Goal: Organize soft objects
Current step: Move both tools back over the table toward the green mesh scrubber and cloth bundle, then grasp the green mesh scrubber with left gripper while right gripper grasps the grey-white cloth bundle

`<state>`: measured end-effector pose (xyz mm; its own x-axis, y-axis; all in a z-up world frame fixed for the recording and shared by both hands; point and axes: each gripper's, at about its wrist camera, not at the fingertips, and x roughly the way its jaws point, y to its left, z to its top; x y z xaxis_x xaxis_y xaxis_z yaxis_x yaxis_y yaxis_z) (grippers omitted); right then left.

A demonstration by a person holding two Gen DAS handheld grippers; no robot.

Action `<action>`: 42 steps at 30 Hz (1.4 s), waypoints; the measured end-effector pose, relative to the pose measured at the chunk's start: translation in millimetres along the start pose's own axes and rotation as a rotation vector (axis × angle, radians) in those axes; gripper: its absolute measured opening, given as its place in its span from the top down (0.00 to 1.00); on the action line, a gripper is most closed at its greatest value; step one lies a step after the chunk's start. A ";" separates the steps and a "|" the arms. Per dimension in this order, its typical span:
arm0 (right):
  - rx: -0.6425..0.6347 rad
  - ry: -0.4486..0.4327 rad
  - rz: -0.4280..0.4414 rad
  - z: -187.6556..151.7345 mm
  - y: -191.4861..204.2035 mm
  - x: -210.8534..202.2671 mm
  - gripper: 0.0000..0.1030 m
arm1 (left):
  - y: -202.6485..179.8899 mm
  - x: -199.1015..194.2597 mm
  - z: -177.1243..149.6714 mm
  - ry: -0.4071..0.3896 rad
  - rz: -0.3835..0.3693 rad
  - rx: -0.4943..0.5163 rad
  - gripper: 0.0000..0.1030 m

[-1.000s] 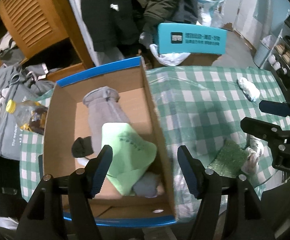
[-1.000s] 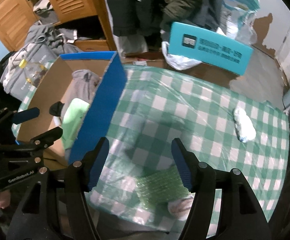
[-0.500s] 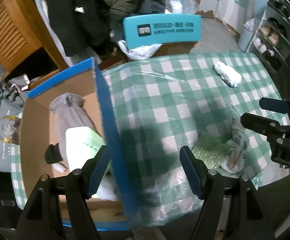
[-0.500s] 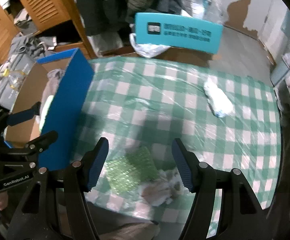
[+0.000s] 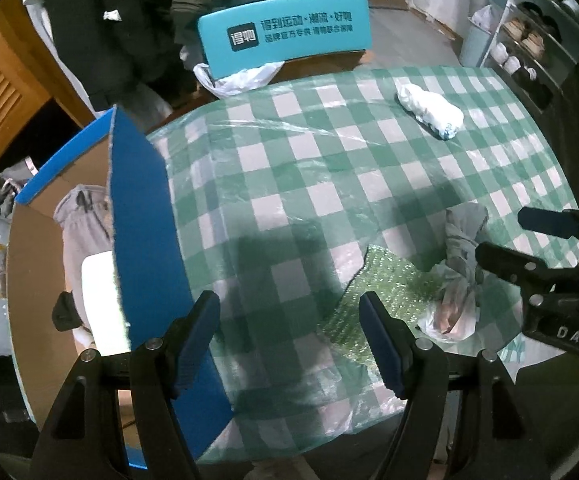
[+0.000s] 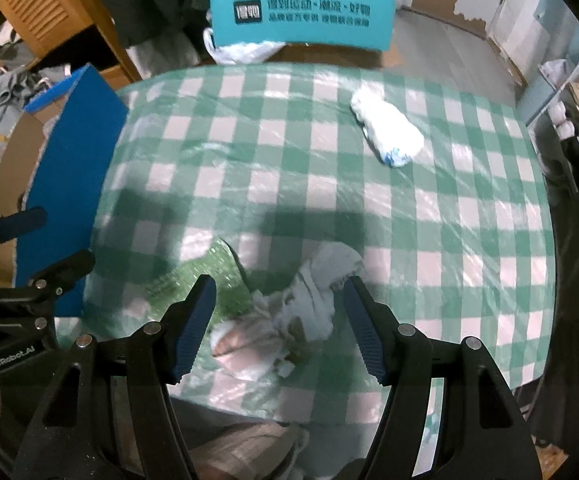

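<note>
Left hand-held gripper [image 5: 289,322] hung spread and empty above the near part of the checked counter [image 5: 329,168], just right of the blue-sided cardboard box [image 5: 141,216] at the counter's left edge. Inside the box lay a grey garment [image 5: 85,220] and a pale green item [image 5: 99,292]. Right hand-held gripper [image 6: 279,312] likewise spread, holding nothing, poised over a crumpled grey-white bundle [image 6: 313,292], possibly cloth in a plastic bag, beside a green bubble-wrap sheet [image 6: 205,276] near the front edge. Far right rested a white wrapped roll [image 6: 387,130], well apart from the rest.
</note>
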<state>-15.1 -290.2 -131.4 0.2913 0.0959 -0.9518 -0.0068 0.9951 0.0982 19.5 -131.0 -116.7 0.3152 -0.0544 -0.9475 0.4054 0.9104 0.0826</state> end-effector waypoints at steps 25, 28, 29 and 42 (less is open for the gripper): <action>-0.004 0.142 -0.055 -16.5 -9.2 61.1 0.35 | -24.6 40.3 -1.9 0.059 0.003 0.043 0.29; -0.008 0.149 -0.080 -15.9 -11.4 67.5 0.35 | -26.3 41.7 -0.5 0.062 -0.001 0.045 0.29; -0.009 0.150 -0.087 -15.7 -12.9 68.2 0.35 | -27.6 42.2 -0.2 0.063 -0.003 0.047 0.29; 0.049 0.143 -0.138 -12.7 -46.5 67.7 0.35 | -45.8 53.1 0.4 0.100 -0.043 0.090 0.22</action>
<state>-7.2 -329.7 -204.1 0.1478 -0.0352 -0.9884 0.0711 0.9972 -0.0249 18.0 -175.7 -170.7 0.2105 -0.0475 -0.9764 0.4935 0.8674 0.0642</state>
